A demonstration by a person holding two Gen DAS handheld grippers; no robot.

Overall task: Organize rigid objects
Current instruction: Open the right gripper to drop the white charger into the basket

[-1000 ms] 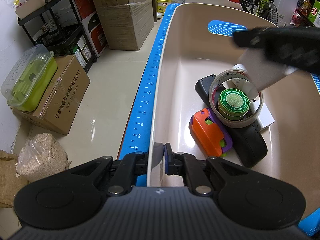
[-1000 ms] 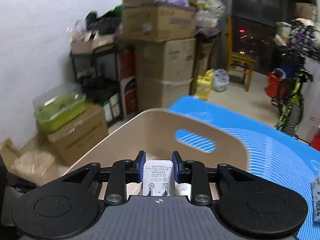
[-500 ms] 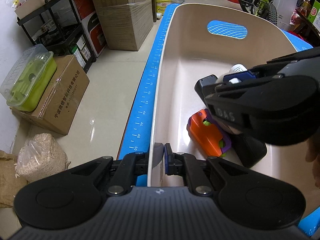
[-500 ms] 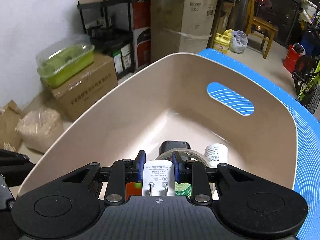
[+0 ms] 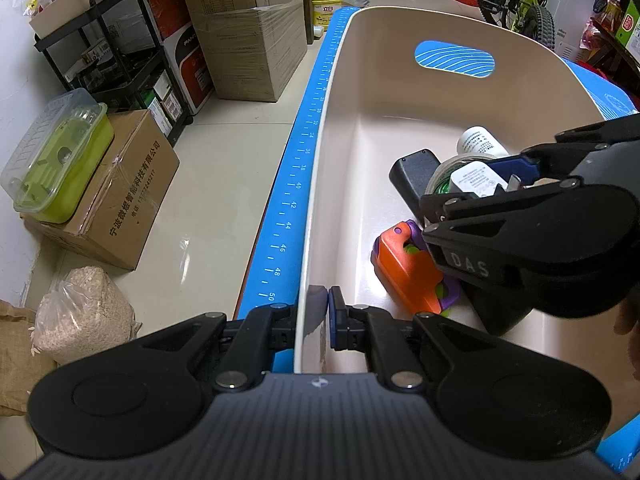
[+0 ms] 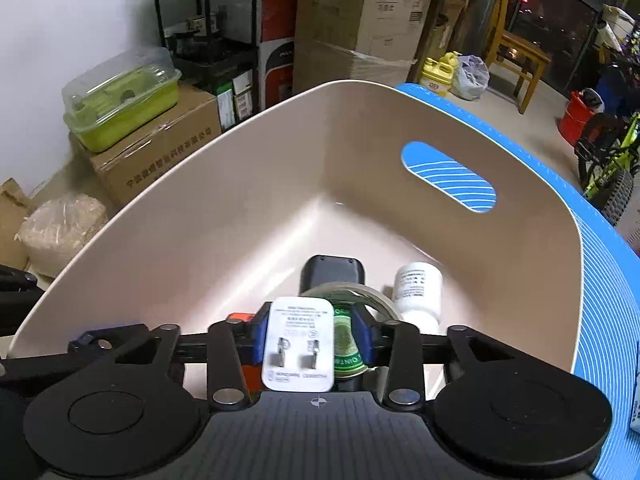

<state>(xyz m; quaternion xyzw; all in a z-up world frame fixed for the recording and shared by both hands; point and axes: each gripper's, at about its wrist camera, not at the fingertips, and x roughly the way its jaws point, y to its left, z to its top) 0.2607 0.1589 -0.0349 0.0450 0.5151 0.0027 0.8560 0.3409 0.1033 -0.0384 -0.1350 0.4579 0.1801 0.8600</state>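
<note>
Left wrist view: one beige plastic bin (image 5: pixel 352 128) stands on the blue ruled mat surface (image 5: pixel 296 184). The left gripper (image 5: pixel 318 312) has its fingers pinched tight on the bin's near rim. Inside lie one orange and purple toy (image 5: pixel 404 270), one black case (image 5: pixel 414 170), one white bottle (image 5: pixel 478 142) and one clear tape roll (image 5: pixel 438 176). The right gripper (image 5: pixel 502 182) hangs over them with one white wall charger (image 5: pixel 474 180).

Right wrist view: the right gripper's fingers (image 6: pixel 258 330) have just been opening. The charger stands between them, against the left finger, a gap showing beside the right finger.
</note>
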